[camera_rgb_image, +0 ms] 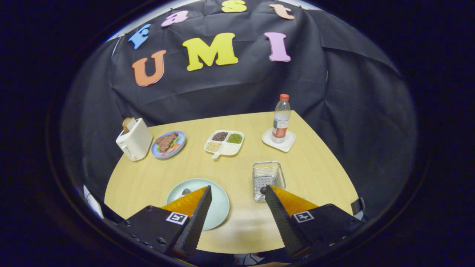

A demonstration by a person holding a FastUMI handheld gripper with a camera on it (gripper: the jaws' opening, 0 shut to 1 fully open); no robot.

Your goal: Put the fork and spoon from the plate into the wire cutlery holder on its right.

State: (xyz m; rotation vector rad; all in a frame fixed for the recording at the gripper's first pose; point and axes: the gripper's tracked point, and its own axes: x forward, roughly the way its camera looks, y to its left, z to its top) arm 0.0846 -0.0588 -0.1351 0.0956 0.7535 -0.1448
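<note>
Wooden worktop point(230, 167) under black booth cloth. Spoon point(185, 191) lies on pale green plate point(222, 207), bowl just past my left finger, rest hidden, so axis can't tell. Prob. light, stiff, slick; take mid-handle. Holder point(268, 178) to plate's right w/ dark bit inside. My fingers point(237, 196) wide, empty.

Toaster point(134, 144), food plate point(169, 144), divided tray point(224, 143) and bottle point(281, 118) on a coaster point(278, 140).

a staged recording booth dressed as a dining spot. black cloth wall point(230, 85) fills the upper frame behind a wooden table point(230, 167) at centre, holding a toaster point(134, 144) and plated food point(168, 144).
</note>
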